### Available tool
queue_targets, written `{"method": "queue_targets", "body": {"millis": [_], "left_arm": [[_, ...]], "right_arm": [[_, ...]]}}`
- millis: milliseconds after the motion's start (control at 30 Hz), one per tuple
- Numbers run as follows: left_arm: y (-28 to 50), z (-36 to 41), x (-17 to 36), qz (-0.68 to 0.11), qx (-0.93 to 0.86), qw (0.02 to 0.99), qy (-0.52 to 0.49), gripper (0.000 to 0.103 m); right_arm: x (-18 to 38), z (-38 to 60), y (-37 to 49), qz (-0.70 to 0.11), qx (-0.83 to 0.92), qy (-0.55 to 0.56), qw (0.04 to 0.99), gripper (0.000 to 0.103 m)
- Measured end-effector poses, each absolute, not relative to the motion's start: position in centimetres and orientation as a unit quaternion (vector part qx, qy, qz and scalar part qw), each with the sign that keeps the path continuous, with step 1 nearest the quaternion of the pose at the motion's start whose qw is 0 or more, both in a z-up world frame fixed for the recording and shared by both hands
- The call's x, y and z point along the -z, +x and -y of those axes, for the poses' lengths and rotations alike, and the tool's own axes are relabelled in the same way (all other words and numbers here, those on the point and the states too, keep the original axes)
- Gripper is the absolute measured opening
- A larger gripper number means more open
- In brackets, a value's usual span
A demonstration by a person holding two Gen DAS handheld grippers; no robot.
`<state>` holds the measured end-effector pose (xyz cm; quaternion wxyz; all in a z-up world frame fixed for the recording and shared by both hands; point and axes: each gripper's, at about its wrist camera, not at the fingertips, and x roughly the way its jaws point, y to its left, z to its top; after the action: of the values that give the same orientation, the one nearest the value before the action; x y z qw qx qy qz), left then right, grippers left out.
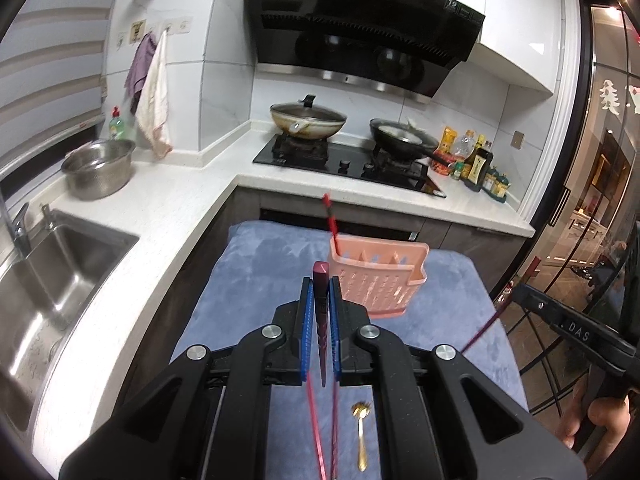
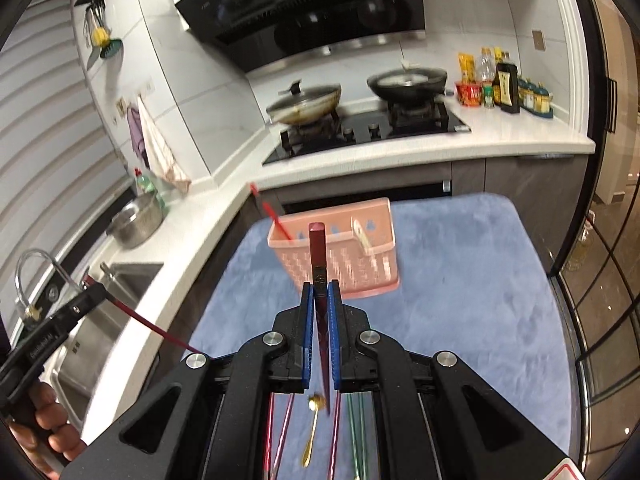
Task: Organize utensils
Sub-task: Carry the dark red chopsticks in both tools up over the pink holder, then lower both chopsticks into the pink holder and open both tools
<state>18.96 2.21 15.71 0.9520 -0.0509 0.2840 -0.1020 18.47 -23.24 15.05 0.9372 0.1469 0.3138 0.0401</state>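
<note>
I see both the left gripper (image 1: 321,292) and the right gripper (image 2: 321,300) clamped on a dark red chopstick (image 1: 321,280); my black jaws hide the lower ends.

A home kitchen. Black range hood (image 1: 360,28) hangs over a gas hob (image 1: 344,160) w/ two pans, steel sink (image 1: 60,280) is set in the white L-shaped counter (image 1: 168,200) (a metal bowl stands near), and sauce bottles (image 2: 500,80) and hanging dish cloths (image 1: 152,92) are by the tiled wall.
</note>
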Motion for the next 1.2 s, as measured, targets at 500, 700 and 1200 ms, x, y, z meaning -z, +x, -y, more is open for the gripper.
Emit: {"method": "queue_targets", "body": {"millis": [500,700,1200], "left_arm": [[29.4,3.6,-24.2,-0.192,0.121,0.973,-0.042,0.007],[33.9,4.9,-21.9,-0.205,0.114,0.972,-0.033,0.007],[38.4,5.2,-15.2,-0.282,0.092,0.954,-0.031,0.008]], "right_arm": [[-22.2,26.4,30.1,-0.219,-0.054,0.172,0.959,0.007],[-19.5,26.8,34.7,-0.242,-0.05,0.178,0.953,0.007],[-13.4,27.1,37.8,-0.3,-0.031,0.16,0.94,0.011]]}}
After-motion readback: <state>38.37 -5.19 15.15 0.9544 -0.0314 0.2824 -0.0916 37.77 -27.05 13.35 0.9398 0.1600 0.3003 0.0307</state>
